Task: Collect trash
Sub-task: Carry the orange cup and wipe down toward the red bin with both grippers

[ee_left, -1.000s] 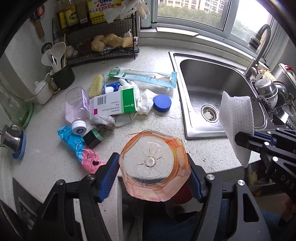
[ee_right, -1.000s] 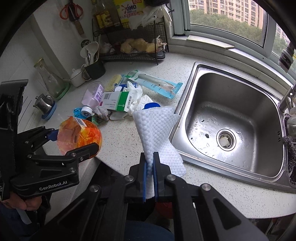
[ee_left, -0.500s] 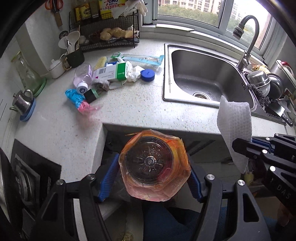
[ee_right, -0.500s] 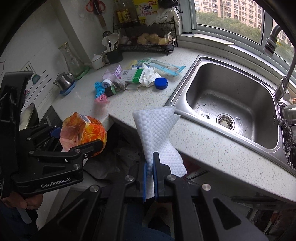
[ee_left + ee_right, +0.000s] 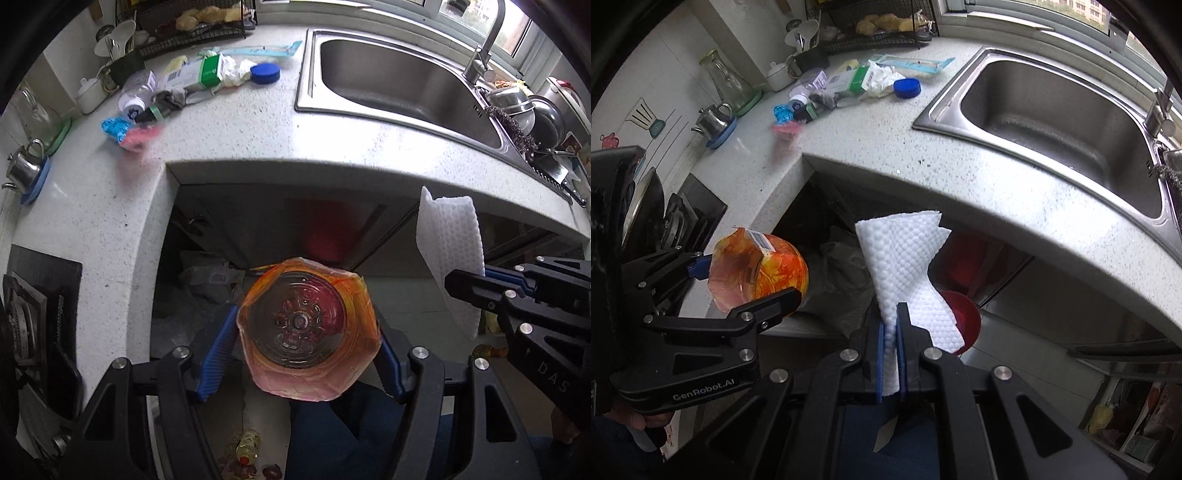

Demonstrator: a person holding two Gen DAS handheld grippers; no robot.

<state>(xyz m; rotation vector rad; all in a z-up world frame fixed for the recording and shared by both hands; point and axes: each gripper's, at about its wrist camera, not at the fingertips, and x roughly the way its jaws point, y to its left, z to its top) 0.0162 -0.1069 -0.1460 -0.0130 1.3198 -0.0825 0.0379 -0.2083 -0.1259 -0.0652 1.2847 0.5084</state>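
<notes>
The left claw (image 5: 308, 354), filling the lower part of its own view, is a matte black plastic frame of angular struts with triangular cut-outs, joined by round silver screw heads. Its two fingers (image 5: 216, 360) carry ribbed blue pads. In the other view, at lower left, its side bears white lettering reading GenRobot.AI. The right claw (image 5: 891, 360) is built alike, black with blue pads and silver screws. Dark blue trousers show at the bottom centre.

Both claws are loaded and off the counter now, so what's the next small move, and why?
Probably lower both loads toward the dark bag under the counter, then release. The left claw grips the orange bottle, the right claw pinches the paper towel, and both hang near that bag, which looks like the bin liner.
</notes>
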